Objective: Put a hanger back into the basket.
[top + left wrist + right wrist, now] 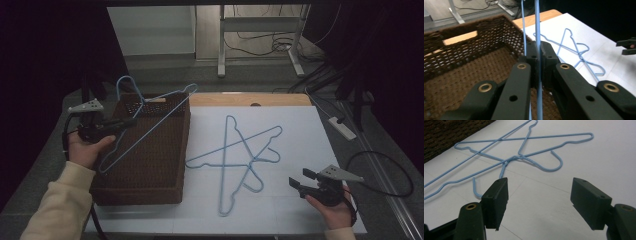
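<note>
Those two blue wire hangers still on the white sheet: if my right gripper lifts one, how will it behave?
The two hangers lie crossed with hooks close together, so one may snag and drag the other. Thin wire looks light but springy, and it probably slides on the white sheet. The open right gripper would likely find it pivoting between its pads.

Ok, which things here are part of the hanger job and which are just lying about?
In the job:
held blue hanger
left gripper
wicker basket
two crossed hangers
right gripper

Lying about:
power strip
floor cables
desk frame
</note>
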`<state>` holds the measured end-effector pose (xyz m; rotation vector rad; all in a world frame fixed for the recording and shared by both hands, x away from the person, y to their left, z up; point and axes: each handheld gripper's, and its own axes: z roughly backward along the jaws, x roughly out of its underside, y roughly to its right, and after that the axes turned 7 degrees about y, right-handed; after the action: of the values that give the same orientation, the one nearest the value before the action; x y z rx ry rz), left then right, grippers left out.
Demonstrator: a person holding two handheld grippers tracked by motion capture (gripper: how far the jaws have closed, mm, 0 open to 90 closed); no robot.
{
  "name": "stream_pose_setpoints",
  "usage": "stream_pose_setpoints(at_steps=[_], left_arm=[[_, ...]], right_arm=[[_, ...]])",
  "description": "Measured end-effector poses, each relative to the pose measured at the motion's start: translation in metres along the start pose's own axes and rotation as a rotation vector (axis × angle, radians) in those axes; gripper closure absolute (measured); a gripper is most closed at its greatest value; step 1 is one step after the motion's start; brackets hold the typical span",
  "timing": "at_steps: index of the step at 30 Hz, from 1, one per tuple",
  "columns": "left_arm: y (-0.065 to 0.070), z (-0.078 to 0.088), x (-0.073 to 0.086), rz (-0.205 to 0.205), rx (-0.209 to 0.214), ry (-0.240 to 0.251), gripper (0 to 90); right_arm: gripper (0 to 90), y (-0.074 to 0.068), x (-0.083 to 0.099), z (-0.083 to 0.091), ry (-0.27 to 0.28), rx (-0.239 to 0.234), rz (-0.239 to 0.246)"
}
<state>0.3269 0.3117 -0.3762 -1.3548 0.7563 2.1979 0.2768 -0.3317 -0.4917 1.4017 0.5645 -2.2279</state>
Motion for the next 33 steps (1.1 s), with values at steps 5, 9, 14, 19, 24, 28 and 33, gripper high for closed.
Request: stream_pose_setpoints(at_steps=[5,9,14,19,24,28,33], left_arm=[[-0.010,0.003,0.006,0.005,-0.032,-0.024,87.0],[-0.015,0.002,0.010,0.017,-0.051,-0.030,87.0],[-0.020,0.002,0.016,0.015,-0.054,-0.046,87.0],[-0.023,-0.004,0.023,0.009,-0.063,-0.086,87.0],[-0.027,-0.013,0.028,0.010,-0.067,-0.117,87.0],[-0.030,-0.026,0.033,-0.009,-0.079,-0.161,87.0],[-0.032,-0.032,0.036,-0.018,-0.090,-0.179,87.0]], right_arm=[[31.3,0.000,0.000,-0.001,-0.005,0.002,0.002],[31.3,-0.001,0.000,-0.001,-0.006,0.002,0.005],[31.3,0.000,0.000,-0.001,-0.009,0.003,0.006],[31.3,-0.001,0.000,-0.001,-0.015,0.004,0.009],[31.3,-0.002,0.001,-0.002,-0.022,0.004,0.012],[31.3,-0.002,0.001,-0.003,-0.026,0.004,0.014],[31.3,-0.002,0.001,-0.003,-0.026,0.004,0.015]])
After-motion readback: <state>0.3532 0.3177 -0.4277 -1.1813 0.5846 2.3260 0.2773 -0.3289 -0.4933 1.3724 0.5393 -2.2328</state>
